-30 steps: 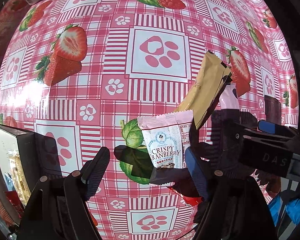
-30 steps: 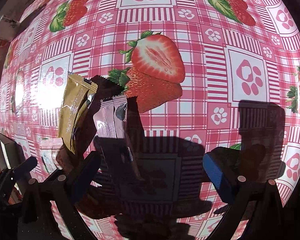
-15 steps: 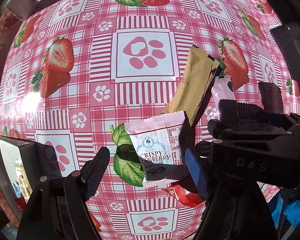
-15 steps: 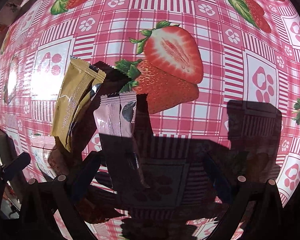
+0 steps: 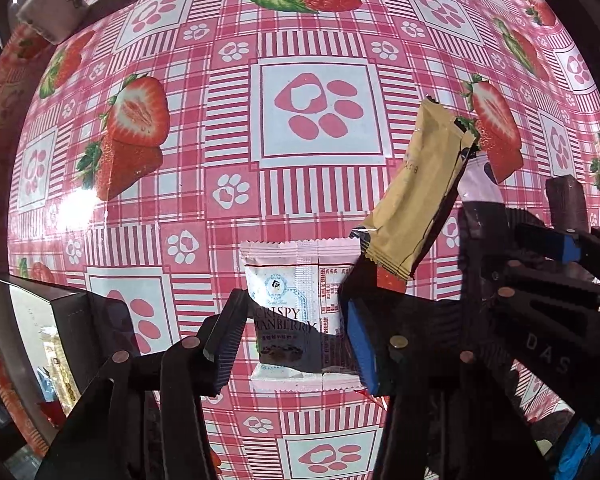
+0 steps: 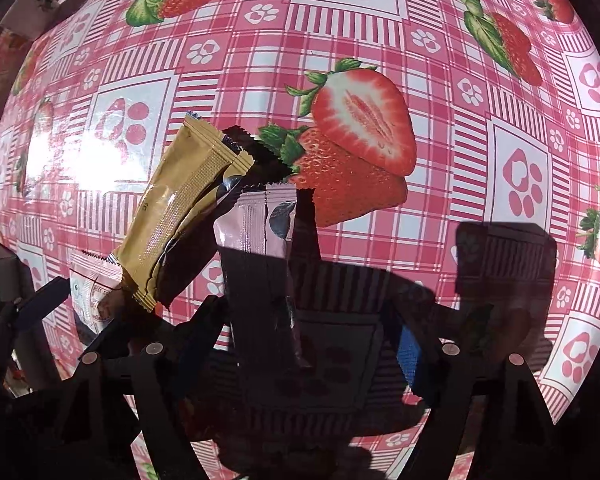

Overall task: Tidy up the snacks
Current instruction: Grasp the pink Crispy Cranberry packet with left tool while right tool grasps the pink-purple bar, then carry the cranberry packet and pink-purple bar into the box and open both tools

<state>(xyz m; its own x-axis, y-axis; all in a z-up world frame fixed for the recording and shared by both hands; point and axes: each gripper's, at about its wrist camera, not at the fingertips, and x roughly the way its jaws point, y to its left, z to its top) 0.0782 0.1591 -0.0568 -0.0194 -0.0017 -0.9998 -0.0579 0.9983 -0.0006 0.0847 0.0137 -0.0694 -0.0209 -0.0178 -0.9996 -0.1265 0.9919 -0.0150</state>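
- Glossy vinyl tablecloth covers the whole work surface: pink-and-white check with printed strawberries and paw prints, and a bright glare patch on its left side.
- Open dark box sits at the left edge of the left wrist view; packets stand inside it (details too small to read).
- Left gripper: fingers apart, one on each side of the white packet, not clamped. One second ago this packet lay right of centre between the fingers; it is now centred and its edges sit closer to both pads.
- Right gripper: fingers spread wide, with the pink packet lying between them, nearer the left finger. The packet appears larger and more central than one second ago.
- White packet: flat, rectangular, crimped top and bottom seams, printed "CRISPY CRANBERRY"; lower half in shadow.
- Tan packet: long, matte-gold foil stick with serrated ends, lying diagonally, its lower end just beside the white packet's upper right corner.
- Pink packet: narrow foil stick with a centre seam, just beside the tan packet.
- Red wrapper shows only as a small patch under the tan packet's end.
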